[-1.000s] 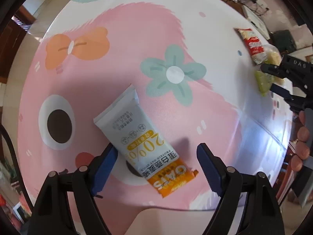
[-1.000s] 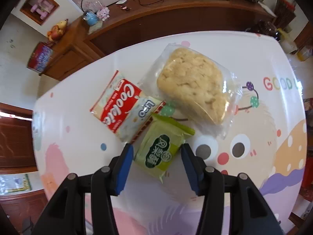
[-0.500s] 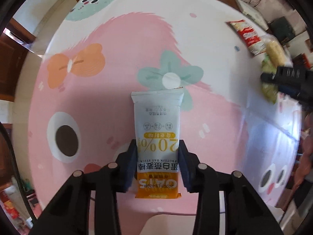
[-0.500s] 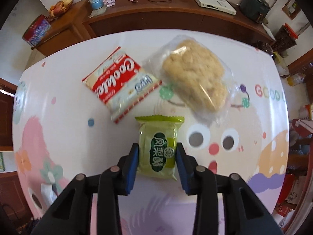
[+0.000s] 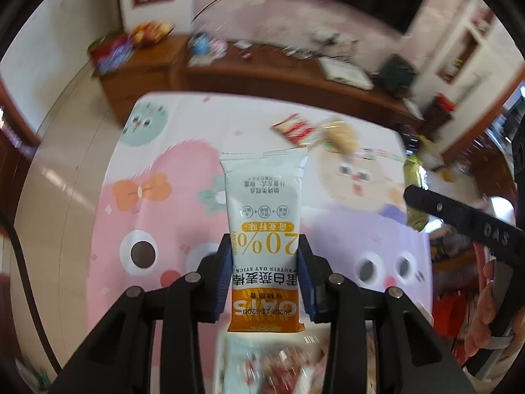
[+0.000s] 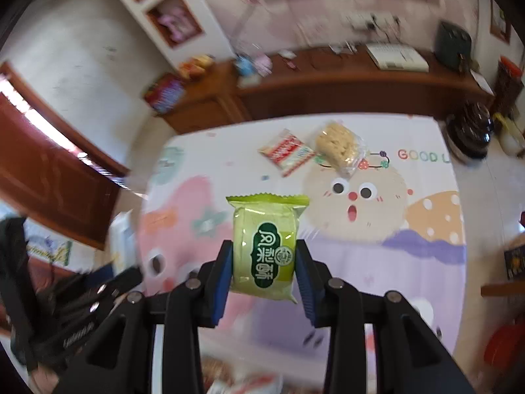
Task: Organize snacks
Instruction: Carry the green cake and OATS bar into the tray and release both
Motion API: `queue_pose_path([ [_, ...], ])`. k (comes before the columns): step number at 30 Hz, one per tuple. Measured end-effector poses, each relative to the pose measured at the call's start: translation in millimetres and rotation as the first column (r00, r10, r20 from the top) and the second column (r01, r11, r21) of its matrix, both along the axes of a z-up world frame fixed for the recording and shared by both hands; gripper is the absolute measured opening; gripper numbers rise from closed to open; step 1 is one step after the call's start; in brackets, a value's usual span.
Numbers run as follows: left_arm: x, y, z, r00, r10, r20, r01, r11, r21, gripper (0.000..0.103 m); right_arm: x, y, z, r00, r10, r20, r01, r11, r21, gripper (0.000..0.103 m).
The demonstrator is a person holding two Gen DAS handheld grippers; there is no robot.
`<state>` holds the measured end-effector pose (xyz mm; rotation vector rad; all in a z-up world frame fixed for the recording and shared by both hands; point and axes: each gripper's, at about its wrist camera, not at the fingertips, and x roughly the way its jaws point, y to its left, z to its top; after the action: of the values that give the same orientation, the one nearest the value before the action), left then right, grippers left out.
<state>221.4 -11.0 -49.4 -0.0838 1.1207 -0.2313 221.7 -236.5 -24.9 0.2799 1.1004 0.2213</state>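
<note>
My left gripper (image 5: 265,262) is shut on a white and orange oat stick packet (image 5: 264,210) and holds it upright, well above the cartoon-print table (image 5: 157,229). My right gripper (image 6: 264,264) is shut on a green pineapple cake packet (image 6: 266,246), also lifted above the table (image 6: 393,262). A red and white cookie packet (image 6: 286,151) and a clear-wrapped rice cake (image 6: 339,146) lie side by side at the table's far edge; both also show in the left wrist view (image 5: 295,128). The right gripper shows at the right of the left wrist view (image 5: 459,216).
A long brown wooden cabinet (image 6: 328,88) with cables and boxes stands behind the table. A blurred container of snacks (image 5: 272,361) lies below the left gripper at the near edge. A brown door (image 6: 42,164) is at the left.
Both grippers have risen from the table with their packets, and the views now take in the room. One second ago both were open around the packets; they closed half a second ago.
</note>
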Motion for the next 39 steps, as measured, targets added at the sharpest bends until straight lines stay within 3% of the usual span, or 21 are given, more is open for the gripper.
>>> queue_pose_path([
  [3,-50,-1,31,0.996,-0.071,0.047,0.072,0.997,-0.022,0.035,-68,4,33,0.996,0.048,0.074,-0.048,0.999,-0.005,0.037],
  [7,-116,-2,55,0.984,-0.14,0.114,0.146,0.988,-0.047,0.036,-137,20,48,0.986,0.101,0.137,-0.097,0.995,-0.033,0.037],
  [14,-196,-11,56,0.964,-0.192,0.184,0.2,0.979,-0.028,0.037,-231,23,45,0.974,0.086,0.21,-0.076,0.995,-0.058,0.037],
  [20,-232,-18,28,0.966,-0.2,0.162,0.193,0.979,0.057,0.037,-259,18,22,0.983,0.053,0.178,-0.044,0.998,-0.055,0.037],
  [25,-235,-14,0,0.98,-0.179,0.091,0.173,0.982,0.075,0.037,-263,14,7,0.989,0.034,0.144,-0.022,0.996,-0.084,0.038],
  [31,-235,-9,-16,0.984,-0.154,0.084,0.143,0.982,0.123,0.039,-256,13,-6,0.994,0.004,0.113,0.009,0.993,-0.116,0.038],
  [33,-235,-9,-17,0.986,-0.143,0.087,0.131,0.983,0.131,0.05,-255,13,-10,0.995,-0.007,0.101,0.02,0.99,-0.137,0.043],
  [35,-234,-8,-18,0.989,-0.122,0.088,0.109,0.985,0.133,0.089,-253,12,-14,0.996,-0.023,0.089,0.035,0.99,-0.139,0.049],
  [39,-232,-2,-18,0.991,-0.097,0.091,0.087,0.99,0.111,0.094,-250,12,-23,0.998,-0.031,0.063,0.038,0.992,-0.123,0.049],
])
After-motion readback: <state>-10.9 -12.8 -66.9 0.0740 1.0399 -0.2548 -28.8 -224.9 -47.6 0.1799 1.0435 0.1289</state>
